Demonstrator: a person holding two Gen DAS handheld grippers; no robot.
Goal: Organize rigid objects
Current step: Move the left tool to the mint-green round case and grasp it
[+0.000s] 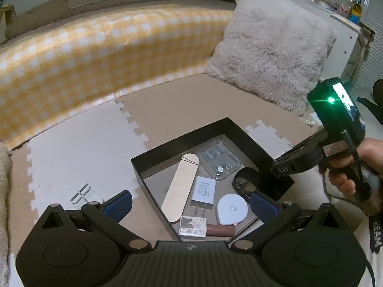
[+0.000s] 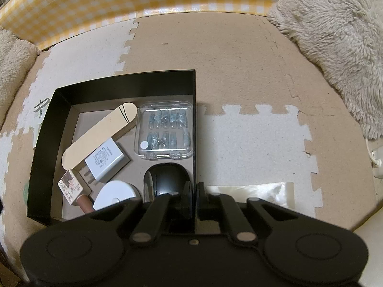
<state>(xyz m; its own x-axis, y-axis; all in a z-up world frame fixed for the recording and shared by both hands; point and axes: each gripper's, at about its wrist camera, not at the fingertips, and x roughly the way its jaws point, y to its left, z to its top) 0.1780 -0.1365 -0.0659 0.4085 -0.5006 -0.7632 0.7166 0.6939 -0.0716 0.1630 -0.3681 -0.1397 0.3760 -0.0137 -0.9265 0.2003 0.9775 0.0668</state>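
Right wrist view: our right gripper (image 2: pixel 194 187) has its fingers pinched, seemingly on the box (image 2: pixel 194 119) wall; left gripper (image 1: pixel 190 205) hovers spread. We should steady the box, keeping the charger (image 2: pixel 105 161) and case (image 2: pixel 165 129) inside.

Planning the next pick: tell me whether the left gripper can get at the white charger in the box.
Probably yes. The left gripper is open above the box, and the white charger lies uncovered; the wooden stick alongside crowds one side.
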